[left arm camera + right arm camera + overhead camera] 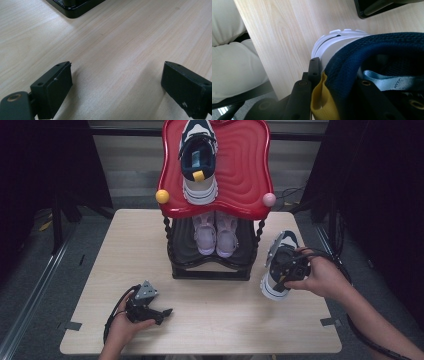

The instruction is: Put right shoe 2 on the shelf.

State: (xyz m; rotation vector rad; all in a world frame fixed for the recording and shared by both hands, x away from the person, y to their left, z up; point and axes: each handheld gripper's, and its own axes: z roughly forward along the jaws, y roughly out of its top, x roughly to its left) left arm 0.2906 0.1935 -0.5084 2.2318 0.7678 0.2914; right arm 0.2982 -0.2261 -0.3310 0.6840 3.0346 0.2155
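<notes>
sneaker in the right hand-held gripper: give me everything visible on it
The sneaker is navy and white with a chunky white sole, a knit-looking navy collar, a yellow heel tab and a pale blue strap inside. It sits right of the shoe rack, tilted, toe pointing away from the person. The right hand-held gripper is shut on its heel collar, one jaw outside, one inside. Whether the sole touches the table is unclear.

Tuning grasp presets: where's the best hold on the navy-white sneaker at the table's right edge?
Grip the sneaker at its padded heel collar beside the yellow pull tab, coming from above and behind: the open mouth lets one jaw slip inside. The right hand-held gripper is shut there.
</notes>
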